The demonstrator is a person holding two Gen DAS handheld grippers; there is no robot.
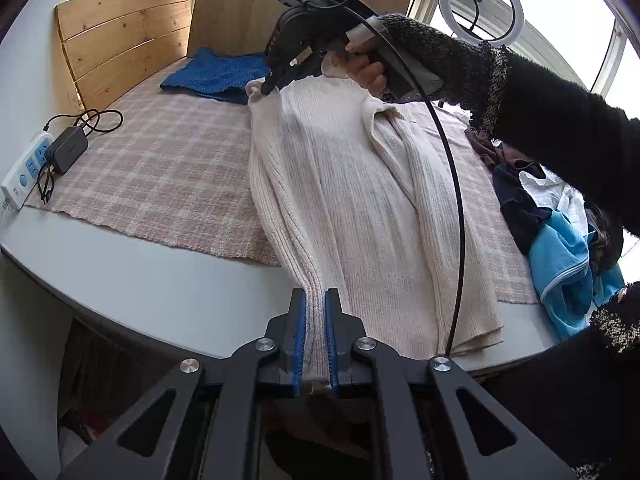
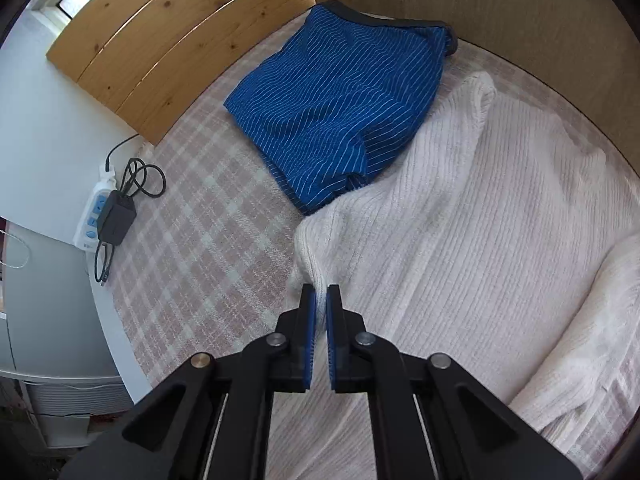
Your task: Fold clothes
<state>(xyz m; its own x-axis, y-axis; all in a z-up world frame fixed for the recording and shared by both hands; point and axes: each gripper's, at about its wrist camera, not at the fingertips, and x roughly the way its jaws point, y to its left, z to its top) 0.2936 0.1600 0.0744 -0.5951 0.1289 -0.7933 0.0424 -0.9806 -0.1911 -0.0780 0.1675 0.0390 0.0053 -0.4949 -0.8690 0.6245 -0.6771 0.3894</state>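
Observation:
A cream ribbed knit sweater (image 1: 348,200) lies lengthwise on a pink plaid cloth (image 1: 160,168), its left side folded inward. My left gripper (image 1: 316,300) is shut on the sweater's near hem edge, at the table's front. At the far end my right gripper (image 1: 267,87), held by a hand in a dark sleeve, pinches the sweater's left shoulder edge. In the right wrist view the sweater (image 2: 480,220) fills the right half, and the right gripper (image 2: 321,294) is shut on a raised fold of it.
A folded blue striped garment (image 2: 340,112) lies beyond the sweater near wooden boards (image 1: 124,40). A white power strip (image 1: 24,176) with a black adapter sits at the left. A heap of dark, white and light blue clothes (image 1: 560,232) is at the right. A ring light (image 1: 480,4) stands behind.

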